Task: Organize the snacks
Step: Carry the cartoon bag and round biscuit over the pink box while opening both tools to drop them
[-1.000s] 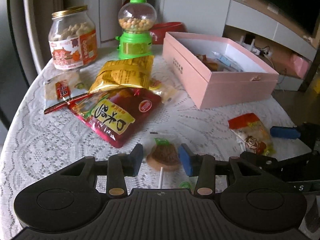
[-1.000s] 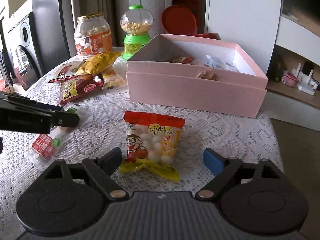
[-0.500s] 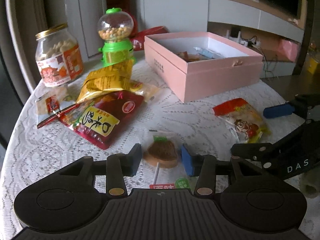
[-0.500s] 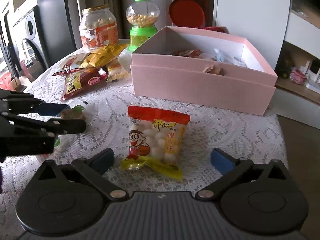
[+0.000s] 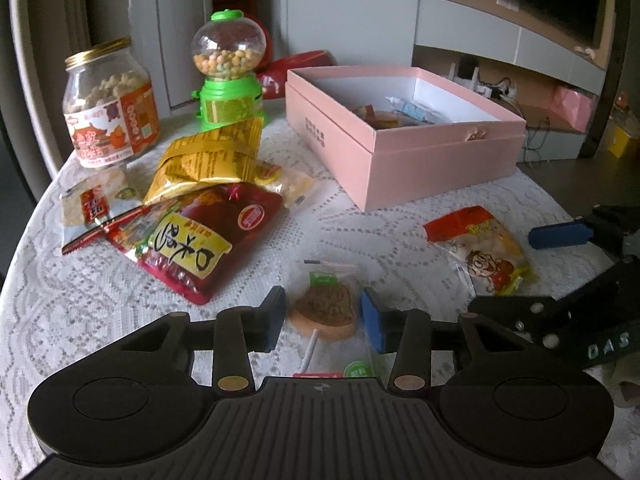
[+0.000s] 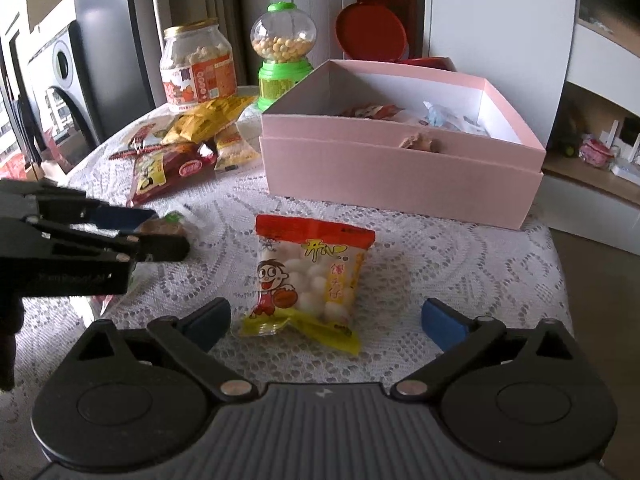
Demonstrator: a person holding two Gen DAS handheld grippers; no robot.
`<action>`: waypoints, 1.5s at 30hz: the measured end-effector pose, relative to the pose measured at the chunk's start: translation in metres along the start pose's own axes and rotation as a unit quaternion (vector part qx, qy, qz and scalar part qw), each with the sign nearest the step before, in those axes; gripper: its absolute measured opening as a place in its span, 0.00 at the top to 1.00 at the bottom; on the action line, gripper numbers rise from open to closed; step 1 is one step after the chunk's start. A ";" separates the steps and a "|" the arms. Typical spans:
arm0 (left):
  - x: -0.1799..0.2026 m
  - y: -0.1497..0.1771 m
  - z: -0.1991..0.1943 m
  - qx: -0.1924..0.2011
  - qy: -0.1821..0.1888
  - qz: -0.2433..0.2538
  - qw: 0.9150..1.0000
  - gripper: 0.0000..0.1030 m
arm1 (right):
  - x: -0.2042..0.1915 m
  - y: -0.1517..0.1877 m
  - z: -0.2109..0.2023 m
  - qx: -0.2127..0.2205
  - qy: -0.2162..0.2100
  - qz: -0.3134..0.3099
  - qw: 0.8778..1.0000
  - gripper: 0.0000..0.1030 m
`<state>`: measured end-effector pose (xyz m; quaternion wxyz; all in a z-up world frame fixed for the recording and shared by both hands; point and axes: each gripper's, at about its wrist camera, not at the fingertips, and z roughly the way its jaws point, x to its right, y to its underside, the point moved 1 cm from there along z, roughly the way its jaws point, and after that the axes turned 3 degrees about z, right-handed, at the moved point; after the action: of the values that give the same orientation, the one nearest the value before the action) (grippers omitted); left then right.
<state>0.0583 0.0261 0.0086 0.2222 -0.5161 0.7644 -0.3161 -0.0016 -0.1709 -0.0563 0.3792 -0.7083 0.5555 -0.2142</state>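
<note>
Snacks lie loose on the lace worktop (image 5: 352, 232). Our left hand-held gripper (image 5: 322, 320) brackets the wrapped lollipop (image 5: 323, 309), jaws narrowed but not touching; we should close on its flat disc, not the crinkly film. Our right hand-held gripper (image 6: 326, 320), spread wide, straddles the puff-ball packet (image 6: 310, 280). We judge both belong in the pink box (image 5: 420, 160) beyond.

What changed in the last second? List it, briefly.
The left claw swung slightly toward the pink box, open around the lollipop; nothing gripped or released. The right claw stayed open around the ball-snack packet; the box and packet stayed put.
</note>
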 end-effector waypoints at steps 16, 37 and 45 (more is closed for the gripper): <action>0.014 0.004 -0.013 -0.024 0.004 0.005 1.000 0.59 | -0.003 -0.023 -0.041 0.011 -0.015 -0.044 0.999 0.50; 0.014 -0.175 -0.031 0.165 0.099 -0.032 0.981 0.59 | 0.079 -0.066 -0.119 0.103 0.052 0.013 0.993 0.50; 0.029 -0.172 0.083 0.070 0.094 -0.044 0.992 0.55 | 0.092 -0.081 -0.110 0.108 0.087 0.008 0.990 0.50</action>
<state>0.2147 -0.0680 0.0729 0.1711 -0.5002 0.7345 -0.4254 -0.0038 -0.2836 0.0640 0.4057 -0.6374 0.5655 -0.3305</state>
